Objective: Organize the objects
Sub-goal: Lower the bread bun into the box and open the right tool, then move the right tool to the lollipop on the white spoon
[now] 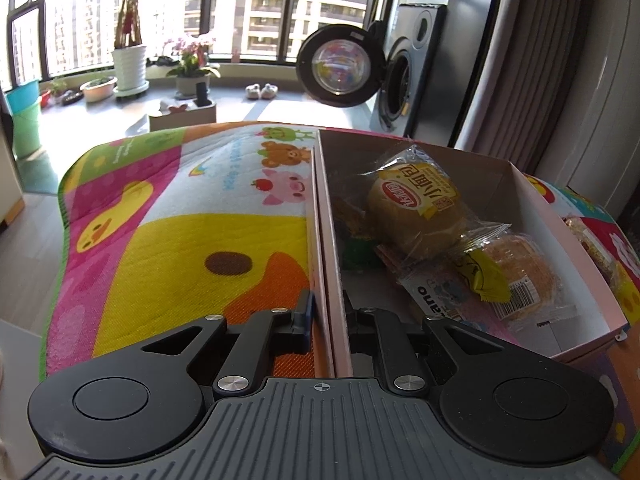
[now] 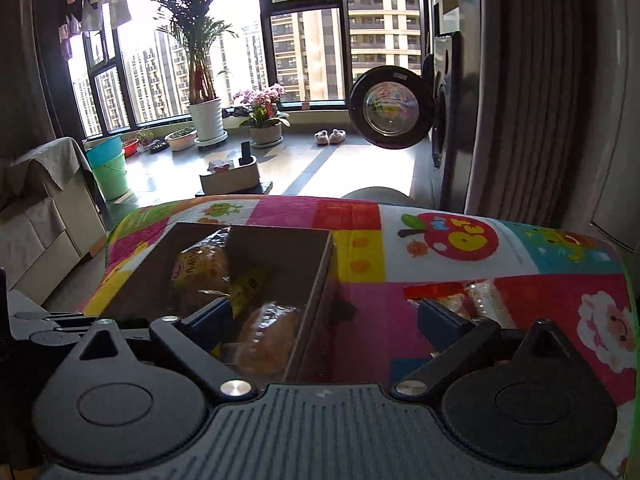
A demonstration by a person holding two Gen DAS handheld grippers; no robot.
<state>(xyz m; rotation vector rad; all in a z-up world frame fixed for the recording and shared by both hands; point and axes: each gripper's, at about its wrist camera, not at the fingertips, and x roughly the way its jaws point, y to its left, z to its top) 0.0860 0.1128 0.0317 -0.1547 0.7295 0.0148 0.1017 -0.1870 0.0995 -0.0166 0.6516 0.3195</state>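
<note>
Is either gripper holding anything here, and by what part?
The left gripper clamps the pink box's near side wall. The right gripper is open, holding nothing.

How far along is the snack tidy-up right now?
Done: two wrapped buns and other packets already lie inside the pink box. In hand: the left gripper is clamped on the box's near wall, steadying it. The right gripper is open and empty, straddling the box's right wall. Left: at least one wrapped snack remains on the mat outside the box.
</note>
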